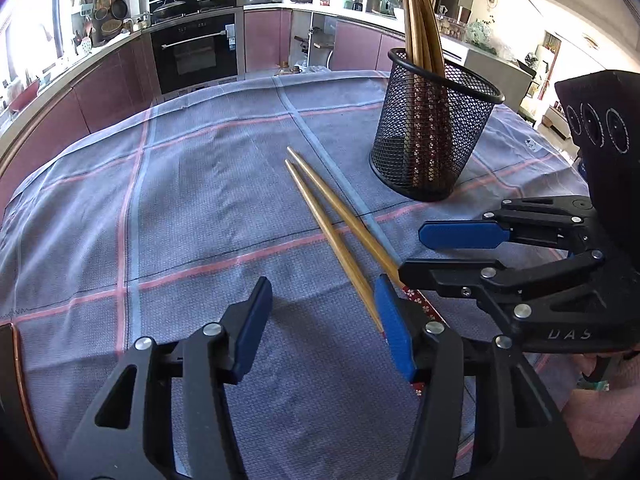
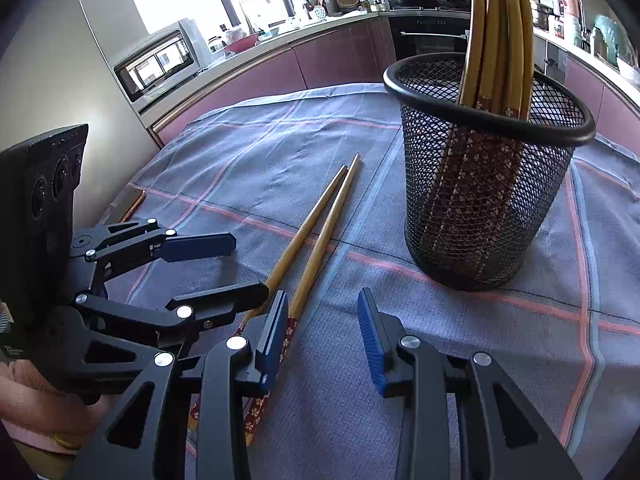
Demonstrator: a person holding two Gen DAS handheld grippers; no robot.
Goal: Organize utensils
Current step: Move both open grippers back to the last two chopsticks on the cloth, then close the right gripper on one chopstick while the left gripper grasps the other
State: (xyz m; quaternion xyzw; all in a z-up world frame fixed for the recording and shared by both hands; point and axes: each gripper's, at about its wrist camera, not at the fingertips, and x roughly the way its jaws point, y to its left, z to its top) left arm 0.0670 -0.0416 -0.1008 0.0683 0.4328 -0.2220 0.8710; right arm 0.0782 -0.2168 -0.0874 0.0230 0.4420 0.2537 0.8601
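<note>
My left claw hangs low over the cloth-covered tabletop near its front edge, its blue pads spread wide apart and gripping nothing. My right claw sits beside it, equally agape, with nothing between its pads. Each claw shows in the other's view: the right one enters the left wrist view from the right side, the left one enters the right wrist view from the left side.

Two loose chopsticks lie flat on the plaid cloth, side by side and nearly touching, thin tips pointing toward the far edge of the tabletop. Their thick ends, wrapped in red with small flowers, reach back under the claws. In the right wrist view the nearer chopstick passes just beside my right claw's left pad; I cannot tell whether it touches. In the left wrist view, the loose pair runs past my left claw's right pad.

Farther out, toward the right side of the tabletop, a black mesh cup stands upright on the cloth. A bundle of matching chopsticks stands in it, red patterned ends down, leaning against the rim.

Beyond the far edge run kitchen counters and a built-in oven.
</note>
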